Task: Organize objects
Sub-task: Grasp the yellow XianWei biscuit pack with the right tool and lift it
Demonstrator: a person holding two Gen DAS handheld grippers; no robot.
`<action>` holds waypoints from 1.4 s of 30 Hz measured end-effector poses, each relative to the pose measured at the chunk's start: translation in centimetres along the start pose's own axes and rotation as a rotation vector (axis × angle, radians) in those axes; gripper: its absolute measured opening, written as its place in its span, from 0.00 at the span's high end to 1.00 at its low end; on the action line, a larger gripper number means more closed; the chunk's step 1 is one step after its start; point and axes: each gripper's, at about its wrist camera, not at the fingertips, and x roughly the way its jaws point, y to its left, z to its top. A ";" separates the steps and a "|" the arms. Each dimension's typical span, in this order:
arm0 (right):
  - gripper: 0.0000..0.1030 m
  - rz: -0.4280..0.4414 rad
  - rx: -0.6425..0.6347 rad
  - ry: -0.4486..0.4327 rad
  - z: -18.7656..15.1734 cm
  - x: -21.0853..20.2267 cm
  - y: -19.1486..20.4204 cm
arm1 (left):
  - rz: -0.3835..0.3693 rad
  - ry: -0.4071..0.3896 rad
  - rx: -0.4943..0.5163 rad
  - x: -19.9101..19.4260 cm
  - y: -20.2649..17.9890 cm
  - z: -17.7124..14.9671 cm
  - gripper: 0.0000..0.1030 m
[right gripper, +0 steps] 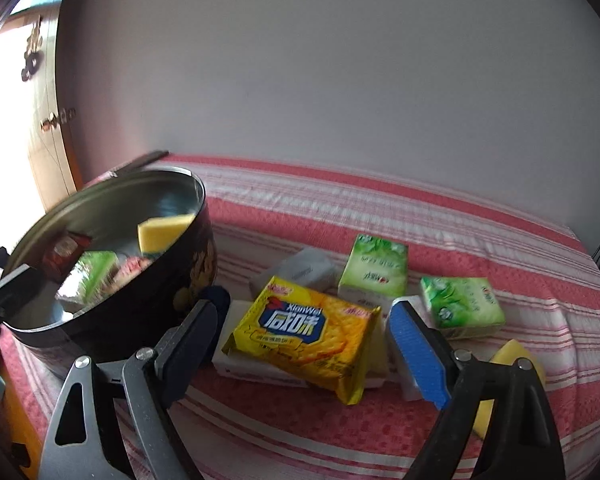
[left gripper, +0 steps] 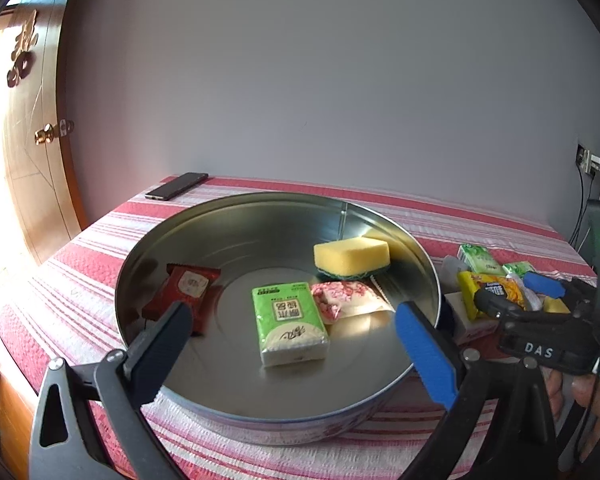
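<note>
The left hand-held gripper [left gripper: 291, 332] is held spread and empty over the round tin [left gripper: 428, 264], where a green tissue pack [left gripper: 289, 322] lies. The right hand-held gripper [right gripper: 304, 336] is spread around the yellow cracker packet [right gripper: 308, 334] beside the tin, on the striped cloth [right gripper: 440, 216].

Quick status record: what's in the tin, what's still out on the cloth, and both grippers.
tin: round metal, on striped cloth
in tin: red packet, green tissue pack, pink sachet, yellow sponge
outside: cracker pack on white box, two green tissue packs, grey item
left gripper: open, over tin, empty
right gripper: open, astride cracker pack, pads not touching
</note>
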 end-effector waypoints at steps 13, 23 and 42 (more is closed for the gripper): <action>0.25 -0.002 -0.001 0.081 0.0 1.8 -0.2 | -0.015 -0.010 0.031 -0.5 -1.1 -0.2 0.00; 0.28 -0.039 0.025 -0.076 -1.0 -2.7 -3.2 | -0.052 -0.018 0.113 0.2 -6.4 0.5 0.00; 0.28 -0.156 0.190 -0.168 -2.7 -5.8 -12.7 | -0.237 0.153 0.245 3.8 -16.8 -1.2 0.00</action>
